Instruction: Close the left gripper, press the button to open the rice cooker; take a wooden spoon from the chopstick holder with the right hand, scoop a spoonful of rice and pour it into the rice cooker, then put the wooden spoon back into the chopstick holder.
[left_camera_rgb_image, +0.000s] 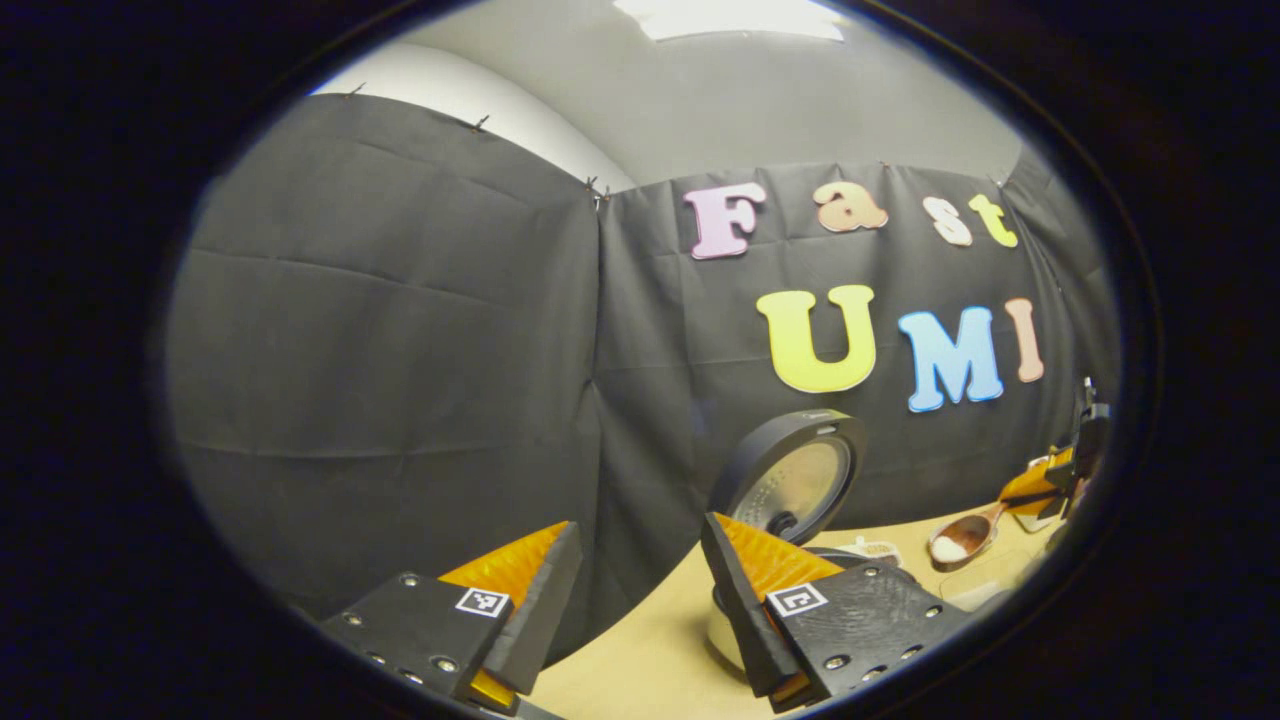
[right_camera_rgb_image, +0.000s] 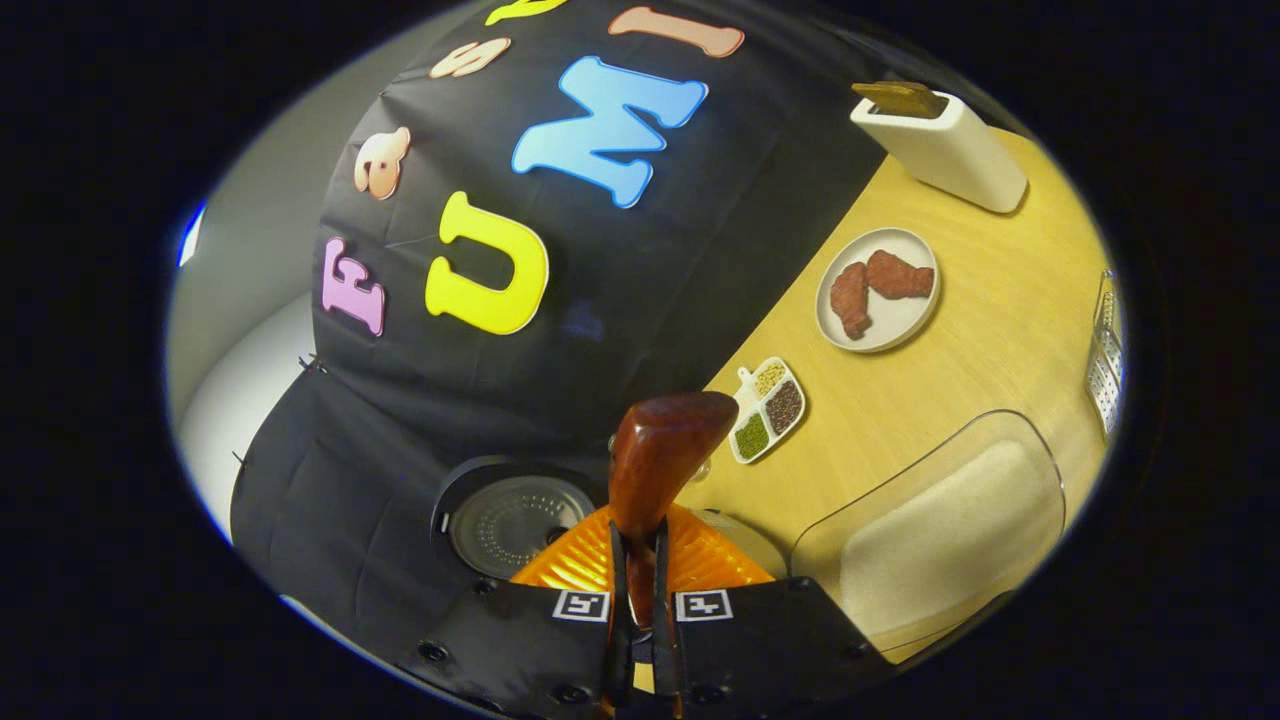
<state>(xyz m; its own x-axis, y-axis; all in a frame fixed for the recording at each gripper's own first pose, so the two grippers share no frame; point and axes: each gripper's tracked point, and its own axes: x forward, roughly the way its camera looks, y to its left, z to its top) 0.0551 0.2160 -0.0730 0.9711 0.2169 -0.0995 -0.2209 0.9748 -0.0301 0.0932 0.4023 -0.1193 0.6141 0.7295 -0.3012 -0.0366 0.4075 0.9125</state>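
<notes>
You are in the pour step. The cooker (left_camera_rgb_image: 790, 490) stands open on the desk (left_camera_rgb_image: 650, 640), its lid tipped up toward the wall, so the button press is done. Your left tool (left_camera_rgb_image: 625, 590) hangs with its fingers spread and nothing between them, just in front of the cooker.

Your right tool (right_camera_rgb_image: 640, 590) is pinching the spoon (right_camera_rgb_image: 660, 455) by its handle, both fingers pressed on it. In the left gripper view the spoon (left_camera_rgb_image: 962, 537) hangs to the right of the cooker with a little white rice in its bowl. In the right gripper view the bowl hovers over the cooker (right_camera_rgb_image: 515, 520), its back toward the camera, so I cannot tell how much rice is left in it.

The rice box (right_camera_rgb_image: 950, 530) sits right of the cooker; the holder (right_camera_rgb_image: 940, 150) stands well beyond it, at the far desk edge.

Next, I judge, you need the bowl squarely above the open pot, then a roll of the wrist to tip it. After that, carry the spoon to the holder.
</notes>
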